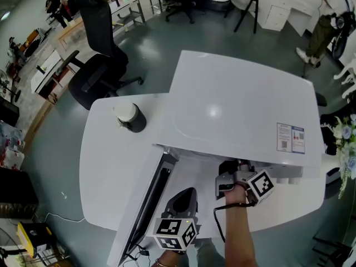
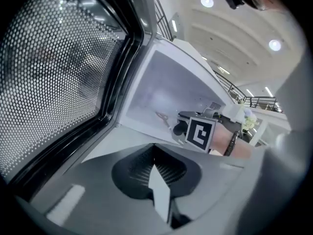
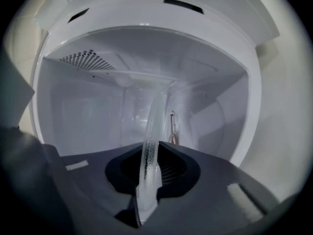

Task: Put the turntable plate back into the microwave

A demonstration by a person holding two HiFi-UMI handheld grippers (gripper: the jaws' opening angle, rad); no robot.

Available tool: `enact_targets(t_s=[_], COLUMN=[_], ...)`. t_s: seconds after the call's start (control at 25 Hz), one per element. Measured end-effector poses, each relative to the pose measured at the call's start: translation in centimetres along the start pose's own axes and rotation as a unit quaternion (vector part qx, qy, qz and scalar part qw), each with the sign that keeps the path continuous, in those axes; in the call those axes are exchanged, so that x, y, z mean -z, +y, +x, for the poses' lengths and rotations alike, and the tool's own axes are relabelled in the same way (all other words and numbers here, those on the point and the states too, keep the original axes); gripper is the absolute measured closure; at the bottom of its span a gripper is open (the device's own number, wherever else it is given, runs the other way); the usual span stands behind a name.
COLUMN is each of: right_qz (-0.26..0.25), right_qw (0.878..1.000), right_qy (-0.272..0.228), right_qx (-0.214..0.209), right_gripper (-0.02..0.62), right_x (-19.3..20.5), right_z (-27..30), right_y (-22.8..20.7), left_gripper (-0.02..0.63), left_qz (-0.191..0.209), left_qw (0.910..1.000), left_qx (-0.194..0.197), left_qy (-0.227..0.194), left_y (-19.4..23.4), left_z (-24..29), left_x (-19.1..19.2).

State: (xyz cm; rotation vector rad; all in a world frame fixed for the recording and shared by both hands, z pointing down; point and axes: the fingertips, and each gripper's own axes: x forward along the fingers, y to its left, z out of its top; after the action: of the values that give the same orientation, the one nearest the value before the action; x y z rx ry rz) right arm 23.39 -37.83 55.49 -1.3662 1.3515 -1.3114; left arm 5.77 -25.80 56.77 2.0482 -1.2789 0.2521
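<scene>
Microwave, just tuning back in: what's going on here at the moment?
A person is working with two handheld grippers at the white microwave, whose door stands open. The right gripper is shut on the rim of the glass turntable plate and holds it inside the cavity, seen edge-on and not yet laid flat on the floor. The left gripper is shut and empty, beside the open door.

Open office: swivel chair (image 1: 95, 65), white desks (image 1: 45, 74) (ceiling downlights (image 2: 207, 2) overhead)
</scene>
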Motion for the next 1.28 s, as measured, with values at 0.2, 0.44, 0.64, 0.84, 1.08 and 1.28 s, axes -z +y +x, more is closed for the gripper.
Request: enact_targets(t_s=[0.2, 0.44, 0.64, 0.84, 1.08, 1.28], right_qz=[-0.037, -0.058, -0.071, -0.104, -0.134, -0.172], right_qw=[0.998, 0.996, 0.993, 0.988, 0.982, 0.972], right_qy=[0.021, 0.028, 0.044, 0.052, 0.075, 0.085], right_qx=[0.035, 0.053, 0.082, 0.101, 0.113, 0.132], right_gripper=[0.551, 0.549, 0.545, 0.492, 0.458, 0.436], right_x=[0.8, 0.6, 0.8, 0.7, 1.4, 1.4], right_z=[0.3, 0.8, 0.7, 0.5, 0.3, 0.0], right_y=[0.5, 0.4, -0.1, -0.3, -0.3, -0.4], left_gripper=[0.606, 0.606, 0.606, 0.606, 0.606, 0.606], left_qz=[-0.001, -0.002, -0.004, -0.003, -0.003, -0.003], left_qw=[1.0, 1.0, 1.0, 1.0, 1.0, 1.0], left_qx=[0.0, -0.001, -0.001, 0.002, 0.003, 0.003], left_qy=[0.002, 0.0, 0.0, -0.003, -0.003, -0.005], left_y=[-0.3, -0.1, -0.2, -0.6, -0.8, -0.8], left_z=[0.1, 0.0, -0.2, -0.2, -0.4, -0.6], left_x=[0.3, 0.4, 0.5, 0.5, 0.6, 0.8])
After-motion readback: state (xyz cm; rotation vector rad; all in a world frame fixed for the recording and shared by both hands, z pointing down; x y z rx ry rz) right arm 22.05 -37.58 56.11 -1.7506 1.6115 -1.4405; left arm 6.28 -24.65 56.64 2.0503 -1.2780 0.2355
